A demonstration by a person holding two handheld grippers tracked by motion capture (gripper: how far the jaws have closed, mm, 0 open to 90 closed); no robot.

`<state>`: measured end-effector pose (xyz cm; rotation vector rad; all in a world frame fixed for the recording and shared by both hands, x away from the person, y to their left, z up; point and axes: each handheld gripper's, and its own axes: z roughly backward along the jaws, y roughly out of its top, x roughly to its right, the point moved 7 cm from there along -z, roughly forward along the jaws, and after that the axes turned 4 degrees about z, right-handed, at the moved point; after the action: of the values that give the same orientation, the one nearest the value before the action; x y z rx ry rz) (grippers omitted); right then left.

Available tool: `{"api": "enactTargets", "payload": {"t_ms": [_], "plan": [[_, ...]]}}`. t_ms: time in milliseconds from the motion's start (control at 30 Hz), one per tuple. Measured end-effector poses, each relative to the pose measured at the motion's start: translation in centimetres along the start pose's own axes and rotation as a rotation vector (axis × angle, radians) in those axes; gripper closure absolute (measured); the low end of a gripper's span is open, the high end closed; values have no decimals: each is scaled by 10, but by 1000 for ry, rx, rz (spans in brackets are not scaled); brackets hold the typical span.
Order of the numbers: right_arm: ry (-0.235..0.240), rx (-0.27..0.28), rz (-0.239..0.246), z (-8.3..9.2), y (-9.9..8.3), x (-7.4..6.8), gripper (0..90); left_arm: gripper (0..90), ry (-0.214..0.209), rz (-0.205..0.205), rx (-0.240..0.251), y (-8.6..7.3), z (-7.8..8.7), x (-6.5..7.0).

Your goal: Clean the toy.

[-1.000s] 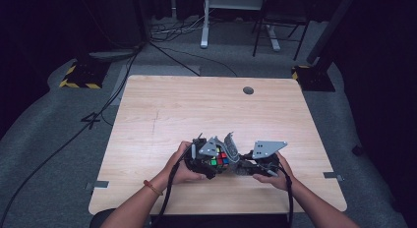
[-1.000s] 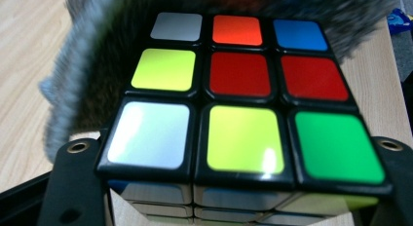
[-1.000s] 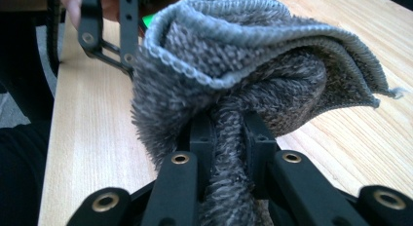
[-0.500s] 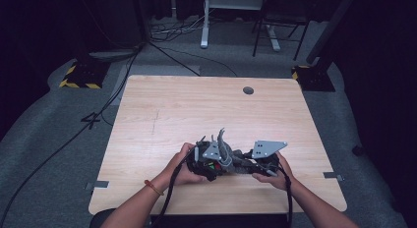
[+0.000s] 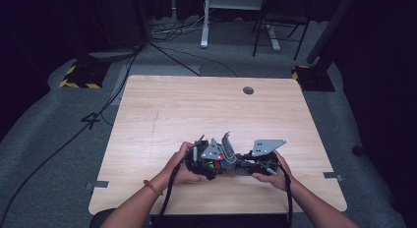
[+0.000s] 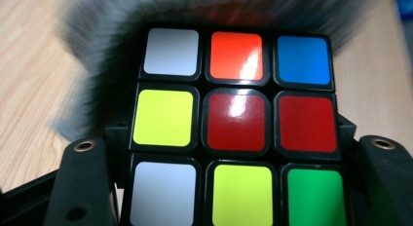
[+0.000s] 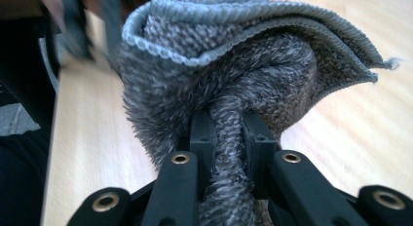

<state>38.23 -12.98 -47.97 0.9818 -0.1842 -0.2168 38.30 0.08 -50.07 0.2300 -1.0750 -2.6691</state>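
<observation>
Two grippers busy near desk [image 5: 162,115] edge: left gripper [image 5: 209,165] jaws clamp the cube [image 6: 234,123], right gripper [image 7: 226,138] jaws pinch the grey cloth [image 7: 253,65], so I'd wipe gently, keeping the cube steady.

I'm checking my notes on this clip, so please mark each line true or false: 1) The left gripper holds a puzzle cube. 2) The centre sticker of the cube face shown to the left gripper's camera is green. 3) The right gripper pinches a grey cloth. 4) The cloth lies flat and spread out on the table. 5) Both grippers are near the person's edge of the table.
1) True: the left gripper has its jaws on either side of the puzzle cube.
2) False: that centre sticker is dark red.
3) True: the right gripper is clamped on a fold of the grey cloth.
4) False: it is bunched up and lifted off the table.
5) True: the high view shows them close to that edge.
</observation>
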Motion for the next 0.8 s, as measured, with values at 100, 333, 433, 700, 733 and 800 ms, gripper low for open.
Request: {"api": "enactTargets", "payload": {"t_ms": [100,333,433,700,733,800], "plan": [[-35,8,32,2,5,-2,787,335,-13,10,12,1,0,1],[-89,-38,-52,-7,-8,19,787,335,-44,-25,48,10,8,10],[-67,-79,-56,-9,-16,18,787,335,-36,-1,105,13,18,5],[92,-30,-114,-11,-13,5,787,334,-8,16,151,15,24,-1],[87,-27,-113,-10,-12,5,786,334,-17,19,152,15,24,-1],[94,-10,-116,-8,-13,4,787,333,-24,16,148,15,23,-1]]}}
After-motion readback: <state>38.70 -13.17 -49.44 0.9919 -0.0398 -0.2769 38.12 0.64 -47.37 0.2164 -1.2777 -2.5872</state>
